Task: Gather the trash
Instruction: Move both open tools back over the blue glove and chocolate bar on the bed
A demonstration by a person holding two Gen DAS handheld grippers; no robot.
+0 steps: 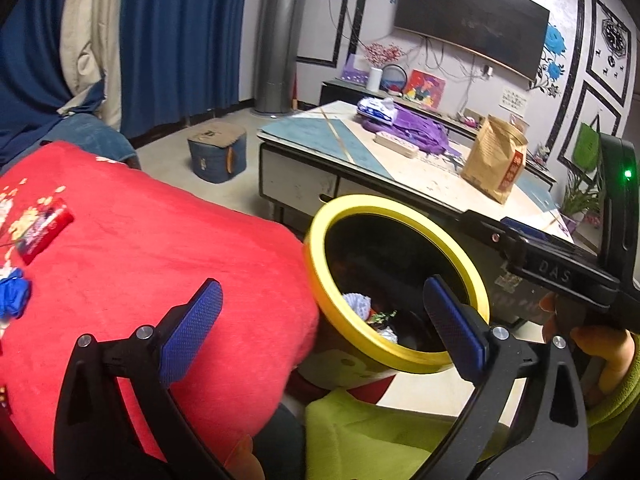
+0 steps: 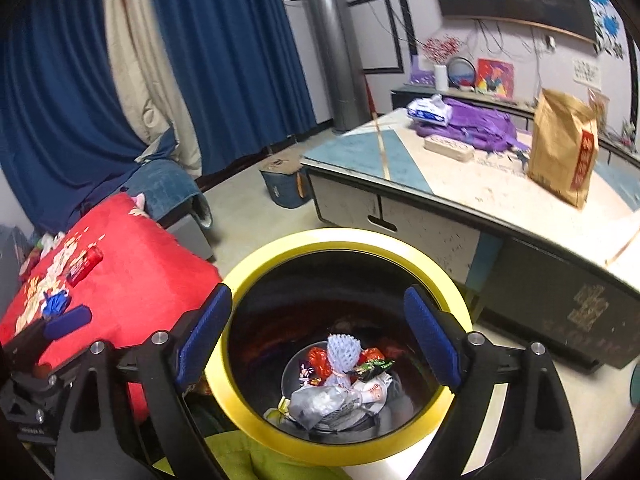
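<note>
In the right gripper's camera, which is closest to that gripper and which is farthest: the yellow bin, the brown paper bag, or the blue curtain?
1. Yellow-rimmed bin: right below the right gripper.
2. Brown paper bag: on the low table, right side.
3. Blue curtain: back wall, left.

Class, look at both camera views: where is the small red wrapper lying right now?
The red wrapper lies flat on the red blanket, far left in both views, just beyond a crumpled blue scrap and well left of the yellow-rimmed bin.
</note>
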